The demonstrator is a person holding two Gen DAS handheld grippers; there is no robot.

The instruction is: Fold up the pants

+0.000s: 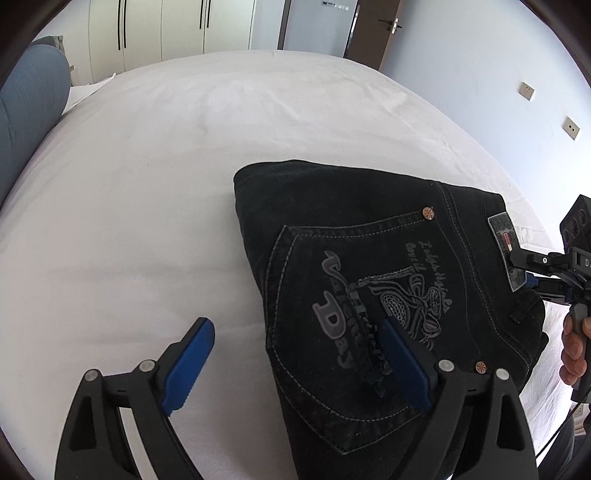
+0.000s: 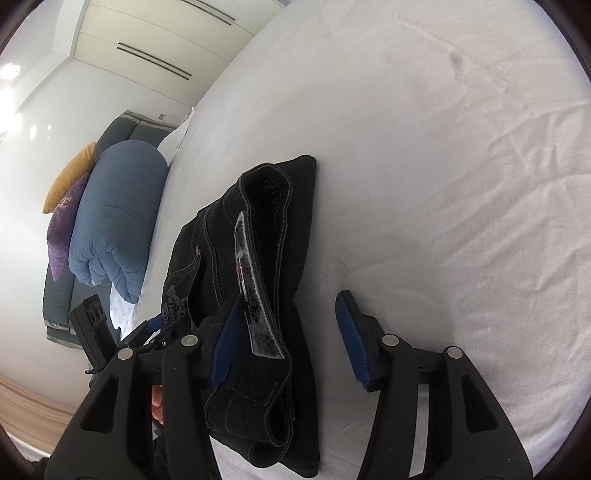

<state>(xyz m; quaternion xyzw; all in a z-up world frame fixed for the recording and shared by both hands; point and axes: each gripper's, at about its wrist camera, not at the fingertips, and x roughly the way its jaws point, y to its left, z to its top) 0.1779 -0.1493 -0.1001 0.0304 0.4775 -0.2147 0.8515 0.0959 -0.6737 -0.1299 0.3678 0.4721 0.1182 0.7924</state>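
Black jeans [image 1: 332, 229] lie folded into a compact stack on the white bed sheet [image 1: 129, 192], with the embroidered back pocket [image 1: 369, 295] facing up. My left gripper [image 1: 297, 325] is open just above the stack's near left edge; its right finger [image 1: 402, 365] hovers over the pocket and its left finger is over bare sheet. In the right wrist view the jeans [image 2: 258, 221] show their waistband end with a grey label patch [image 2: 255, 295]. My right gripper [image 2: 290, 299] is open around that waistband, its pads not pressing on it. It also appears at the stack's right edge as the right gripper [image 1: 524, 269].
A rolled blue duvet [image 2: 114, 221] with purple and yellow cushions [image 2: 66, 206] sits at the head of the bed. White wardrobe doors [image 1: 162, 29] and a room door [image 1: 373, 33] stand beyond the far edge. A hand [image 1: 572, 350] grips the right tool's handle.
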